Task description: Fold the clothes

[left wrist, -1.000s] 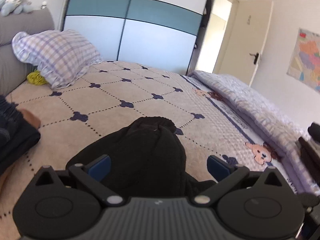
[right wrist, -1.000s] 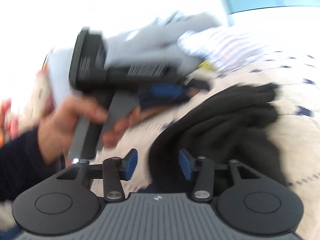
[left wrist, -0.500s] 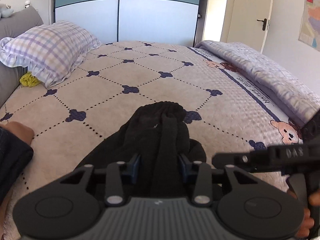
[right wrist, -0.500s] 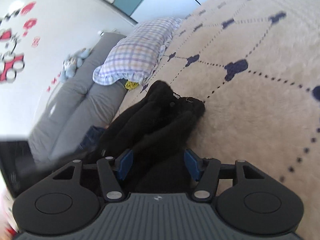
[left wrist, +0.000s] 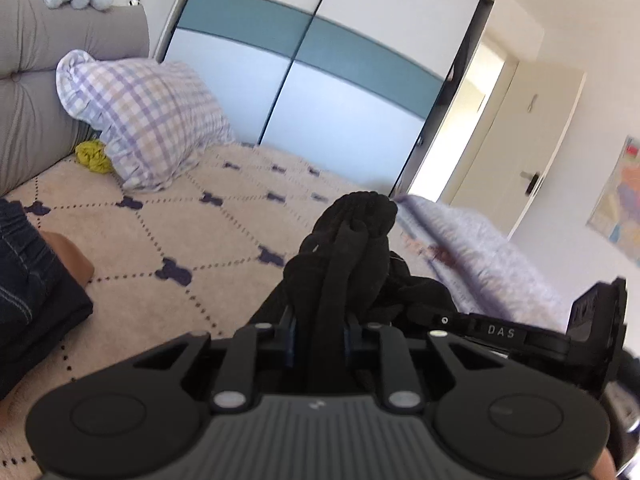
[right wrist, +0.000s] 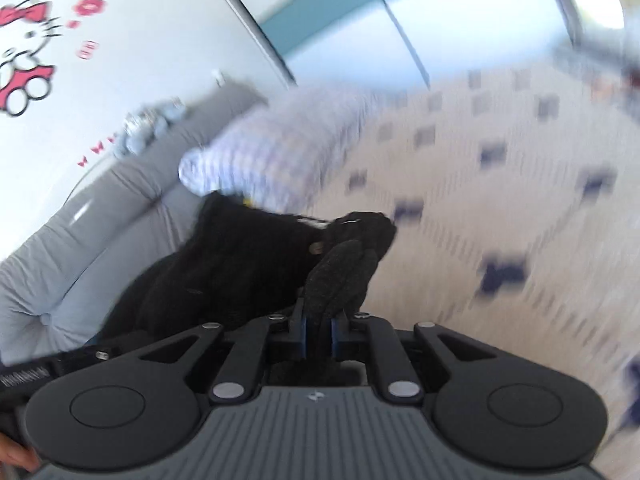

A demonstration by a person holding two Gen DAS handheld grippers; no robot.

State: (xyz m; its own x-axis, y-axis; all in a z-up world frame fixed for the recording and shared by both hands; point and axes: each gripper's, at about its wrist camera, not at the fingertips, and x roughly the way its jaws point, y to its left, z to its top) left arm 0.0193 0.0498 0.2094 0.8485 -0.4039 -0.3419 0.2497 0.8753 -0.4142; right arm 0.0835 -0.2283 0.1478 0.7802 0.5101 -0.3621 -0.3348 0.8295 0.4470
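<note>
The black garment (left wrist: 348,248) hangs bunched above the bed (left wrist: 160,240), pinched by both tools — the left gripper (left wrist: 319,338) and right gripper (right wrist: 318,334) are closing on thick folds. Gripped as a wad, it may spread unevenly or slip out.

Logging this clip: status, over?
Left gripper and right gripper closing, jaws pinching black garment. Garment bunched above bed. Nothing in the way.

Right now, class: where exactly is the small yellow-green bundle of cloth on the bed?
In the left wrist view, the yellow-green bundle lies at the far left on the bedspread, tucked beside the checked pillow and the grey headboard.
</note>
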